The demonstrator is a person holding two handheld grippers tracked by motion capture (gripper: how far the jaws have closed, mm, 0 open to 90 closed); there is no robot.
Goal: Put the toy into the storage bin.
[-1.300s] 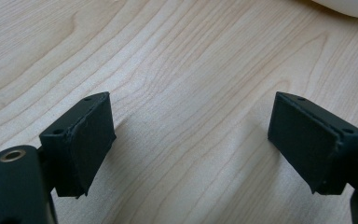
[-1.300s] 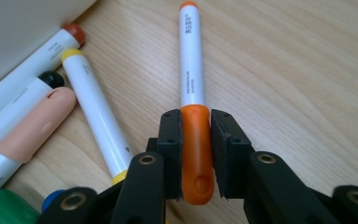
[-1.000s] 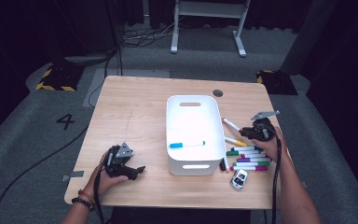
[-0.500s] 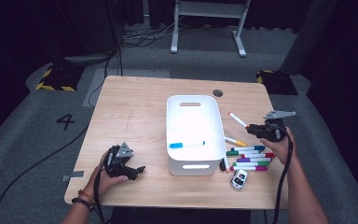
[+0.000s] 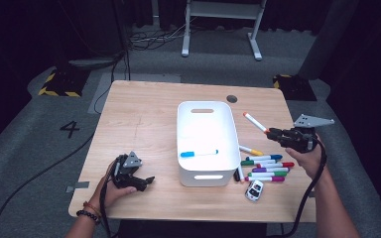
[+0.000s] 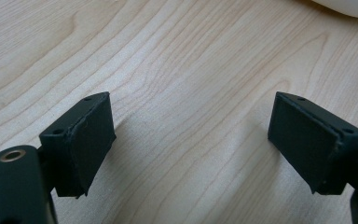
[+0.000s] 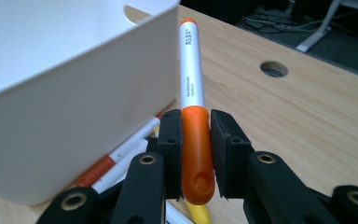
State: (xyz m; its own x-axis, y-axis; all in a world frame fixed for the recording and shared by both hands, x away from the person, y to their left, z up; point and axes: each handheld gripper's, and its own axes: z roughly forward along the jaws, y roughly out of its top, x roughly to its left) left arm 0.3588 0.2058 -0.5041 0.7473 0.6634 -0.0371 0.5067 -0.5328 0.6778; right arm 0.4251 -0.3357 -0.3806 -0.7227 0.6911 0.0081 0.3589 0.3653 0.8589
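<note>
My right gripper is shut on an orange marker by its orange cap and holds it in the air to the right of the white bin, white barrel pointing toward the bin. A blue marker lies inside the bin. Several more markers lie in a row on the table right of the bin, below that gripper. My left gripper rests open at the table's front left with bare wood between its pads.
A small white toy car sits near the front edge, right of the bin. A round cable hole is at the table's back right. Wooden table left of the bin is bare.
My right gripper has lifted the orange marker off the table beside the row and carried it up and to the right. The left gripper has stayed put.
</note>
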